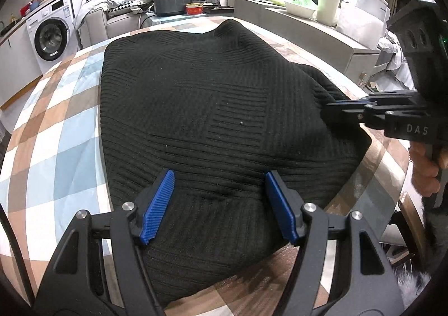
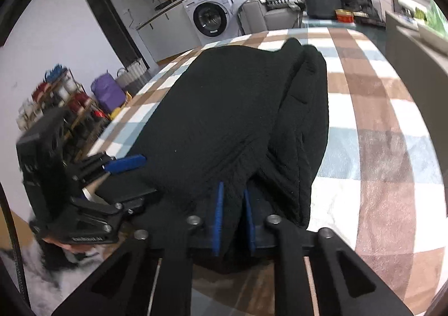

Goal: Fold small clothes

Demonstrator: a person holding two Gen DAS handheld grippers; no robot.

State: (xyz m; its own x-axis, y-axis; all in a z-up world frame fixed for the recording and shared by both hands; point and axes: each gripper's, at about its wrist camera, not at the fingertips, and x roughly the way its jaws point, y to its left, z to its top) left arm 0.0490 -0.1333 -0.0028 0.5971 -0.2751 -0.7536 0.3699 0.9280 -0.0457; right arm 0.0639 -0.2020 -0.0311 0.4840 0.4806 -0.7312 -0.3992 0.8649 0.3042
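**One-sided grip on a heavy knit: the fold could slide or bunch**

The black knit garment [image 1: 212, 120] lies spread across the checked desk [image 1: 56, 131], its near hem close to the desk's front edge and its right side doubled into a thick roll, seen clearly in the right wrist view [image 2: 302, 125].

The right gripper [image 2: 232, 220] has its jaws nearly closed, pinching a bunched edge of the garment between the blue pads [image 2: 217, 218]. In the left wrist view it enters from the right [image 1: 344, 106], clamped on the cloth's right edge. The left gripper [image 1: 219, 204] hovers over the near part of the garment with its jaws wide apart, holding nothing; whether its pads touch the fabric I cannot tell.

Risks as I judge them:

- Only one side is held. If the right gripper pulls across to make a fold while the left stays free, the whole garment may drag over the smooth desk cover instead of folding.
- The pinch takes in a thick wad, perhaps several layers. A lift could carry up more cloth than intended, giving a crooked, lumpy fold, or the bulk could slip out from between the pads.
- The near hem sits close to the desk edge; a pull toward the person could let the weight spill off.
- The two grippers work near each other, so a crossing move risks a collision.
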